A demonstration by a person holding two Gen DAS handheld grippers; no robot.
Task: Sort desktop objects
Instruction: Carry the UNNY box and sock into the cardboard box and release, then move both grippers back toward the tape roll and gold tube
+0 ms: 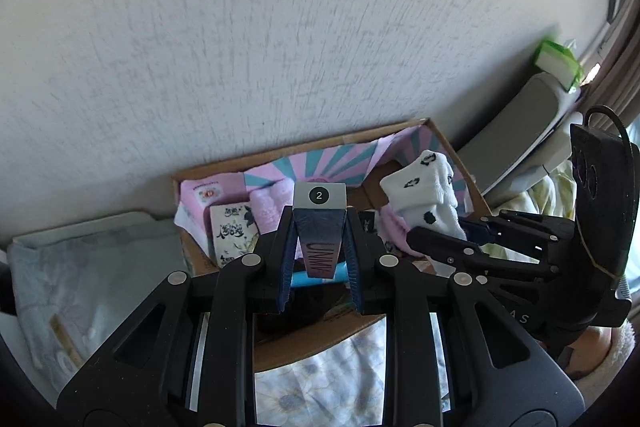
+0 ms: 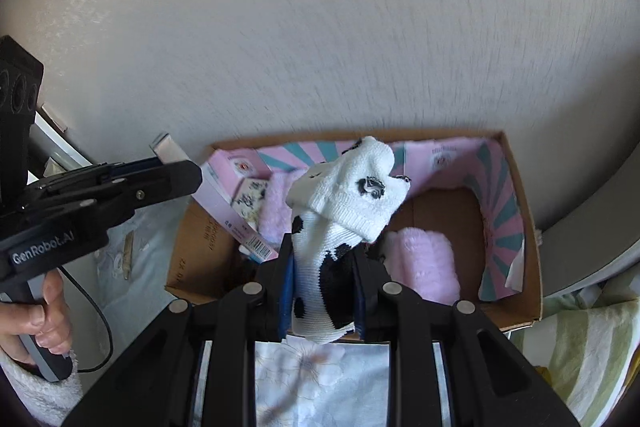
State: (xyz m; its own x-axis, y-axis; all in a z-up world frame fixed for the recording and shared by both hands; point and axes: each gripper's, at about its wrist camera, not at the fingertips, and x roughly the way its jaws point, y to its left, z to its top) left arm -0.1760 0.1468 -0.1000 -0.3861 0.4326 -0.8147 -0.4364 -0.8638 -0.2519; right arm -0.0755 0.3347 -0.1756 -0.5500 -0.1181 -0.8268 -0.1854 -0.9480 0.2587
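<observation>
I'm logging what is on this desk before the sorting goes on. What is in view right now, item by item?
Cardboard box: 1, brown with pink and teal striped lining, against the wall.
Slim box marked 2: 1, dark blue with a grey end, held over the cardboard box.
Sock: 1, white with black patches, held over the cardboard box.
Fluffy rolls: 2, pink, inside the cardboard box.
Pink carton: 1, pink, at the cardboard box's left side.
Floral packet: 1, white with black print, beside the pink carton.
Green pack: 1, green and white, far right.
Left gripper: 1, black, shut on the slim box.
Right gripper: 1, black, shut on the sock.
Hand: 1, on the left gripper's handle.
</observation>
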